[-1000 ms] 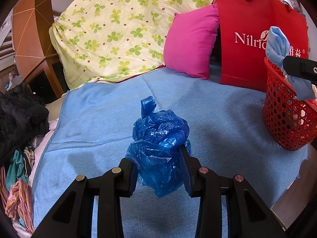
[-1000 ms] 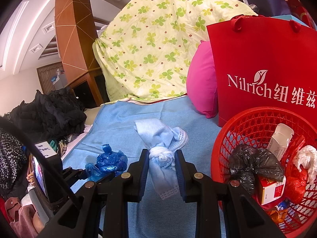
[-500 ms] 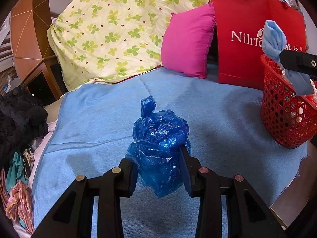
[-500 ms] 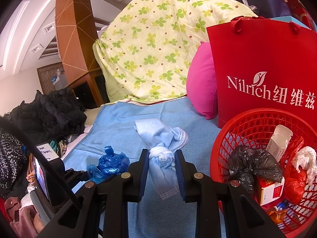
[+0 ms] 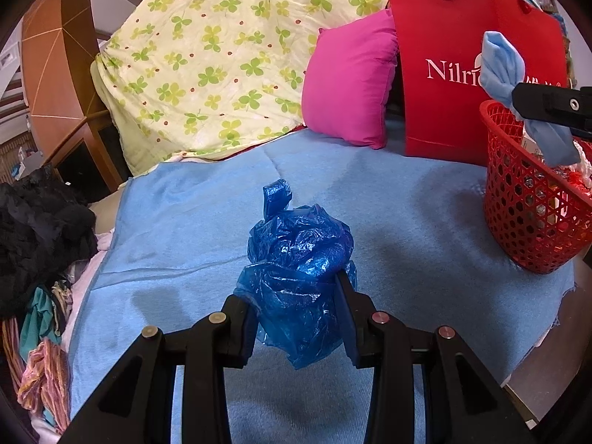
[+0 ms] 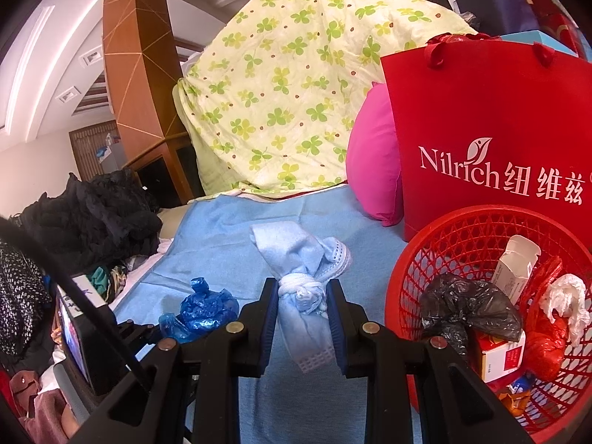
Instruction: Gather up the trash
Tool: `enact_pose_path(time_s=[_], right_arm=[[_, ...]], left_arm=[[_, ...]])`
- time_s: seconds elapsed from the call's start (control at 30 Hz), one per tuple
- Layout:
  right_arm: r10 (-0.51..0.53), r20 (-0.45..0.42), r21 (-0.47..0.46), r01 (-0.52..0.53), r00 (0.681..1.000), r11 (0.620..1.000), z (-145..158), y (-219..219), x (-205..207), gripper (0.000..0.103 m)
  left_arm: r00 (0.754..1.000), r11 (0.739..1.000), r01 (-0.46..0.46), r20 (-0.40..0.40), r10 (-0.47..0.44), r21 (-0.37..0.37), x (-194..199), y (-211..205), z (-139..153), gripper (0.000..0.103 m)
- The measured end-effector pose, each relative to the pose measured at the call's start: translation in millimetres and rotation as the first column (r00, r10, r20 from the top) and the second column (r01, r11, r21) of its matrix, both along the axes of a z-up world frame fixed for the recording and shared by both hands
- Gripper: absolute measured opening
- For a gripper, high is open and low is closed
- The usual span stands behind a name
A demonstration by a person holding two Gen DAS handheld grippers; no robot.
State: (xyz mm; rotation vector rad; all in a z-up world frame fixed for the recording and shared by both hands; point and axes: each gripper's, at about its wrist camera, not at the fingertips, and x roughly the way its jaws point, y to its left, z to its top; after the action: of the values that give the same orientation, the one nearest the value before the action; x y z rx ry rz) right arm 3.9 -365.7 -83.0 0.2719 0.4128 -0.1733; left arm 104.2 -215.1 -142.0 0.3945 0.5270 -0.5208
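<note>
Barely any change vs 1s ago, both hands parked. L gripper [image 5: 298, 305] clamps blue plastic bag [image 5: 298, 259] above the bed. R gripper [image 6: 302, 309] clamps knotted face mask [image 6: 301, 285], just left of red basket [image 6: 403, 296]. I'd drop mask next.

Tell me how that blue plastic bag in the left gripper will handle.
The blue plastic bag looks crumpled and thin, so probably floppy and light. Its glossy film may slip between the left gripper pads, and it likely will not roll.
</note>
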Motion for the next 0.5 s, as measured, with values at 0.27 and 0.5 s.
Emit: enact_pose_path(time_s=[0.27, 0.5], right_arm=[[-0.004, 0.036, 0.016, 0.003, 0.999, 1.000, 3, -5, -6, 0.028], [-0.018, 0.074, 0.028, 0.016, 0.997, 0.999, 5, -5, -16, 0.028]], left_arm=[[1.000, 1.000, -0.017, 0.018, 0.017, 0.009, -23, 7, 14, 0.039], [0.998, 1.000, -0.013, 0.068, 0.012, 0.016, -42, 8, 37, 0.040]])
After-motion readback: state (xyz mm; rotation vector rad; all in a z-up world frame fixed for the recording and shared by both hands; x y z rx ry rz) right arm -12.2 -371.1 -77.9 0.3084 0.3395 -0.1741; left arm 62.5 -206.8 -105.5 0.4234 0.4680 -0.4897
